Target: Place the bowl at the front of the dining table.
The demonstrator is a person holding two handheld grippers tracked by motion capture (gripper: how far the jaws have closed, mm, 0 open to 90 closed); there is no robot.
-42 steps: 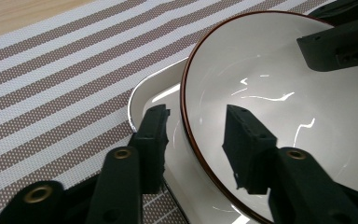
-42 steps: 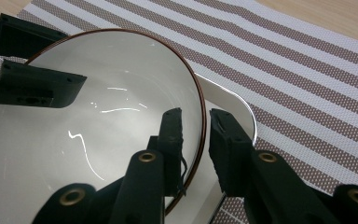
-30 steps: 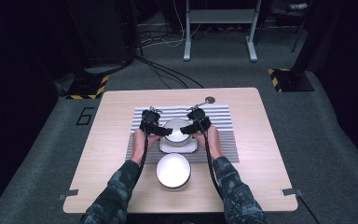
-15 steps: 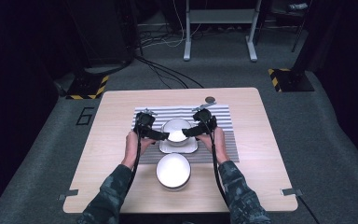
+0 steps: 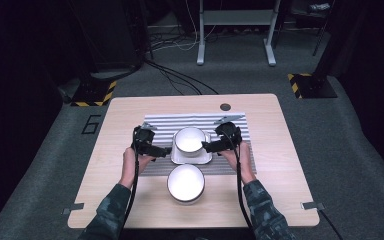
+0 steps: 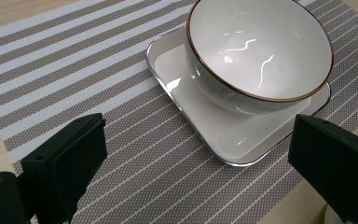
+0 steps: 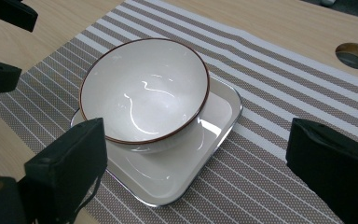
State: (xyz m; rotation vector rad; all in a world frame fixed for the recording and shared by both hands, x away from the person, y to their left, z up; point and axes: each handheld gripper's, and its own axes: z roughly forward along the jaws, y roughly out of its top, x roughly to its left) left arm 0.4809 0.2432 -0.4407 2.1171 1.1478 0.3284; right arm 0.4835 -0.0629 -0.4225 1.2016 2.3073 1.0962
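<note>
A white bowl with a brown rim (image 5: 190, 140) (image 6: 261, 46) (image 7: 144, 88) stands on a square white plate (image 5: 180, 159) (image 6: 223, 135) (image 7: 186, 163) on a striped placemat (image 5: 160, 122). My left gripper (image 5: 166, 151) (image 6: 196, 163) is just left of the plate. Its jaws have just been opening and now stand wide, with nothing between them. My right gripper (image 5: 206, 147) (image 7: 196, 168) is just right of the bowl, clear of it. Its jaws have also just been opening and hold nothing. The left gripper (image 7: 4, 44) appears in the right gripper view beyond the bowl.
A second white bowl (image 5: 186, 182) sits on the bare wooden table (image 5: 280, 175) in front of the placemat, between my forearms. A round cable hole (image 5: 225, 107) (image 7: 356, 55) lies at the table's far edge. Cables trail back along both arms.
Both grippers have pulled outward from the bowl's sides, left to the left and right to the right, and their jaws have opened. The bowl stays on the plate.
</note>
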